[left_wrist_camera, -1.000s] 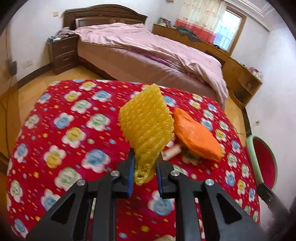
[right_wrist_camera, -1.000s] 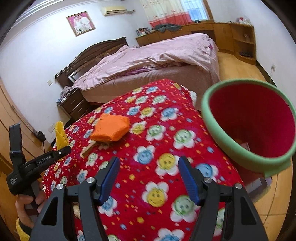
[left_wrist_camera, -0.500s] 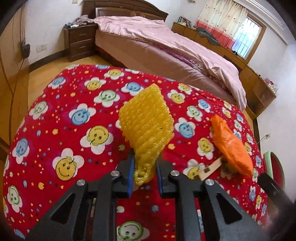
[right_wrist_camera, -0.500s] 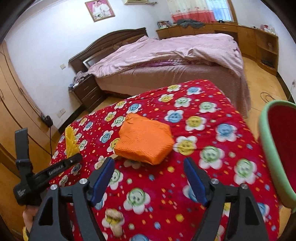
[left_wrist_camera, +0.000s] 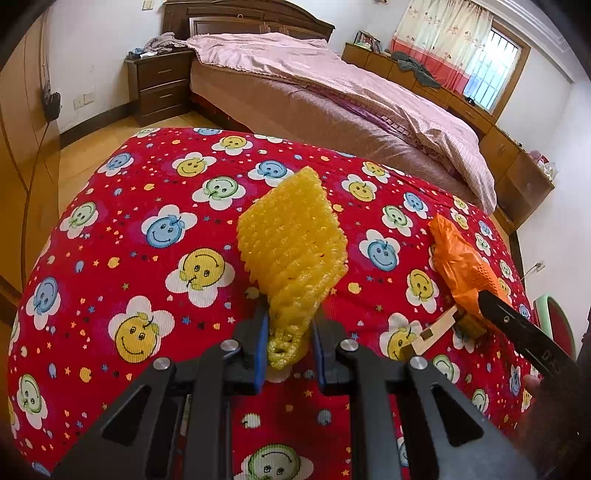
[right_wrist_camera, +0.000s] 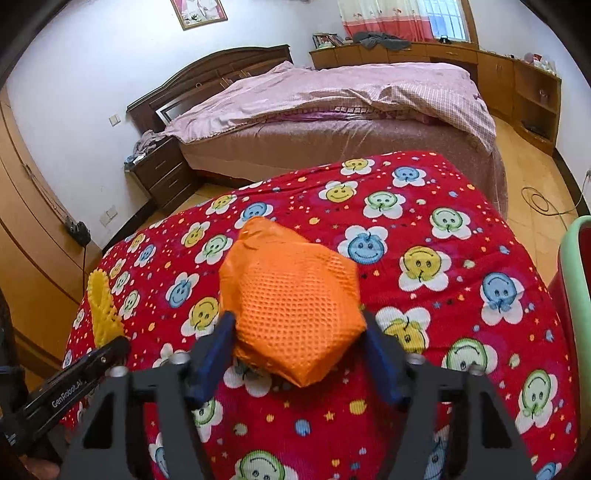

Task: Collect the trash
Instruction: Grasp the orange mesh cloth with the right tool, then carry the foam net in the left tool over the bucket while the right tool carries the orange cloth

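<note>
On the red cloth [left_wrist_camera: 110, 266], left gripper [left_wrist_camera: 290, 345] clamps 1 yellow foam net [left_wrist_camera: 291, 240]; right gripper [right_wrist_camera: 299, 347] closes around 1 orange bag [right_wrist_camera: 291, 295].

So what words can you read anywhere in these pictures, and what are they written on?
"GenRobot.AI": white letters on the black side of the left gripper, seen from the right wrist camera.
White letters on the black finger of the right gripper, seen from the left wrist camera: too small and tilted to read.
Framed picture on the wall: no readable words.
Nothing else carries writing.
</note>
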The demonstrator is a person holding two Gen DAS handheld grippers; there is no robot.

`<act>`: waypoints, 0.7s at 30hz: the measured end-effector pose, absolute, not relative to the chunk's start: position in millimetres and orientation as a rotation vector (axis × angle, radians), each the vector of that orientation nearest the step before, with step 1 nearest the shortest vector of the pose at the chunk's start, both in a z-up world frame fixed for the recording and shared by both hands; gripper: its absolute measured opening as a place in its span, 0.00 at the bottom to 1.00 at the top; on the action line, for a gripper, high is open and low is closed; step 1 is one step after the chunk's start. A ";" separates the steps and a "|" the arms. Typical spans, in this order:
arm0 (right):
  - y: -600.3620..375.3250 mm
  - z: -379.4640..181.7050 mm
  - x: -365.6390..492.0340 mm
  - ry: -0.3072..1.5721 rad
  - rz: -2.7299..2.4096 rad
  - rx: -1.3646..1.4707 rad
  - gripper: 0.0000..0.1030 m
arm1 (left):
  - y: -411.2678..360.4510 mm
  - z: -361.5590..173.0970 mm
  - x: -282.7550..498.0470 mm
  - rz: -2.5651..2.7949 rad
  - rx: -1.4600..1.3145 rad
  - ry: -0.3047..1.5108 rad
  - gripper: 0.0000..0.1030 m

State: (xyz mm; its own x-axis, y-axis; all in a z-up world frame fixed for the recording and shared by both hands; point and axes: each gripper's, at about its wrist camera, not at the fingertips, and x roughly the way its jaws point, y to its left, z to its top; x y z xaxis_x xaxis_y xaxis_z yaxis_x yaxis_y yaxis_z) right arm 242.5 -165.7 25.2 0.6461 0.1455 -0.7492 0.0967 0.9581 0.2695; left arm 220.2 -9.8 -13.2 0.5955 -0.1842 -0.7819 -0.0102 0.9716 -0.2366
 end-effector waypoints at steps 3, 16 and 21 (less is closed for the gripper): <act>-166.0 27.6 240.4 0.859 0.045 0.297 0.37 | -10.4 -13.2 219.7 -0.101 -0.222 0.929 0.19; -181.6 64.2 199.6 0.749 0.040 0.314 0.17 | -17.1 -3.1 211.9 -0.135 -0.216 0.894 0.19; -189.7 81.7 173.2 0.706 0.031 0.323 0.17 | -23.6 3.6 206.9 -0.161 -0.211 0.881 0.19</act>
State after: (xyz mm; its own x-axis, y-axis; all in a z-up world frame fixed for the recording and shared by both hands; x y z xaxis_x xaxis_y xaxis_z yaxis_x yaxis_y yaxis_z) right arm 173.2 -189.7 81.7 0.7627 0.1365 -0.6322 0.0802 0.9500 0.3018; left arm 206.9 -23.6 3.6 0.6268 -0.2263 -0.7456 0.0529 0.9671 -0.2490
